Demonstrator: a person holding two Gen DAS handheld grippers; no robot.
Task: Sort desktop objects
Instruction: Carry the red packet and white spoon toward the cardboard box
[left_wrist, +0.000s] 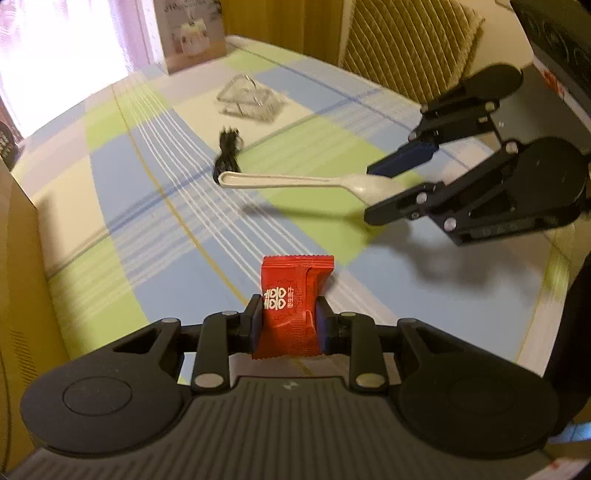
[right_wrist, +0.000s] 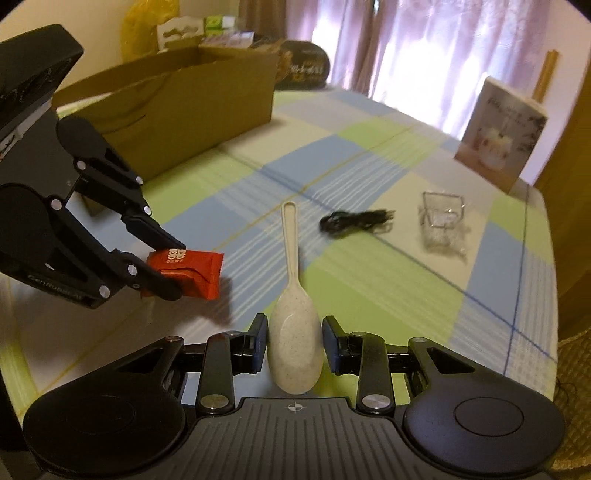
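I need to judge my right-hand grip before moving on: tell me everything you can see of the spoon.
The spoon is off-white with fine dark speckles and looks like matte plastic, with a deep oval bowl and a long, flat handle with a rounded end. The right gripper holds it by the bowl, one finger at each side. Its shadow falls apart from it, so it seems lifted clear of the checked tablecloth, handle pointing away from the gripper.

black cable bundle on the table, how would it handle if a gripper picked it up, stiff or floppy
Probably floppy: the black cable bundle lies in a loose coil with stray ends fanning out, so loops may droop or slip free. It looks thin, so likely light. Lying flat on the tablecloth, it seems unlikely to roll, though a push may just drag and spread it.
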